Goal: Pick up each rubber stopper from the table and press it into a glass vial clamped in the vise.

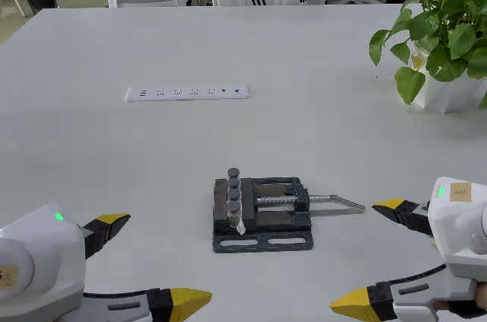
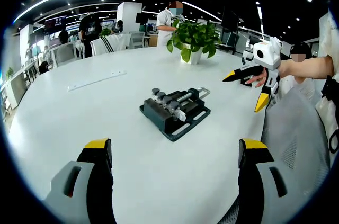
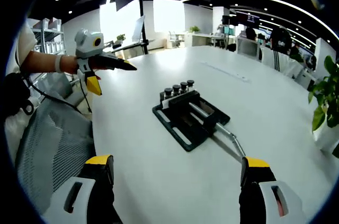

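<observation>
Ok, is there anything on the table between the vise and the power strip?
Nothing. In the head view the stretch of table between the vise and the power strip is bare, and the left gripper view agrees.

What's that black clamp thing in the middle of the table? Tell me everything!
It's a small vise of dark metal, sitting flat on the grey table. It has a slotted base, a shiny screw and a thin bent handle sticking out sideways. A row of vials with dark stoppers stands upright, clamped in it.
</observation>
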`<state>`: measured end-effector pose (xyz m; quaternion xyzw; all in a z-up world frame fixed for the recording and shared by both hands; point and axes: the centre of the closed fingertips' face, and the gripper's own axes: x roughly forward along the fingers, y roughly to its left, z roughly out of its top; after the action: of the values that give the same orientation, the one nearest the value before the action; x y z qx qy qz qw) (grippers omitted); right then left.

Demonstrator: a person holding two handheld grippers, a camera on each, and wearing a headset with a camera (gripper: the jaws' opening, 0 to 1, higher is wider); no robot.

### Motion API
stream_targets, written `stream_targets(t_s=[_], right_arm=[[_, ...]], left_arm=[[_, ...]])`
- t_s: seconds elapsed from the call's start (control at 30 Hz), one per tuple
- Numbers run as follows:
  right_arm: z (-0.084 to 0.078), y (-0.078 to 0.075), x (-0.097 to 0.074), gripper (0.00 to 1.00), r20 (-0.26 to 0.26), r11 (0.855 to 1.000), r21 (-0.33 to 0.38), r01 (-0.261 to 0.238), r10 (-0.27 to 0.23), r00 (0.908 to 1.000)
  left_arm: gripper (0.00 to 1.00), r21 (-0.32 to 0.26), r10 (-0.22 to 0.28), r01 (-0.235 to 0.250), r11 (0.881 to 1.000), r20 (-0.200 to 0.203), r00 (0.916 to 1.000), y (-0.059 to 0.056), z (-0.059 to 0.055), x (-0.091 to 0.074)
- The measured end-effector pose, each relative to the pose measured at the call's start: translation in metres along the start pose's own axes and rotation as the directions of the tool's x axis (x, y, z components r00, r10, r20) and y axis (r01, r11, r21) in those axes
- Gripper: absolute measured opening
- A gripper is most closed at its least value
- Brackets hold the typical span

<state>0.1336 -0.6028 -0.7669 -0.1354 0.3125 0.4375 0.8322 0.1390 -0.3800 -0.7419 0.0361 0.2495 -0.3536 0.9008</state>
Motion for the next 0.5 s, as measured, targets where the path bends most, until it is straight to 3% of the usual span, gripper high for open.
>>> stream_targets(t_s=[0.5], right_arm=[[-0.019, 0.01, -0.004, 0.99, 0.009, 0.998, 0.066, -0.007, 0.006, 0.9999]], left_arm=[[0.99, 0.004, -0.008, 0.008, 1.0, -0.024, 0.9997, -0.003, -0.004, 0.001]])
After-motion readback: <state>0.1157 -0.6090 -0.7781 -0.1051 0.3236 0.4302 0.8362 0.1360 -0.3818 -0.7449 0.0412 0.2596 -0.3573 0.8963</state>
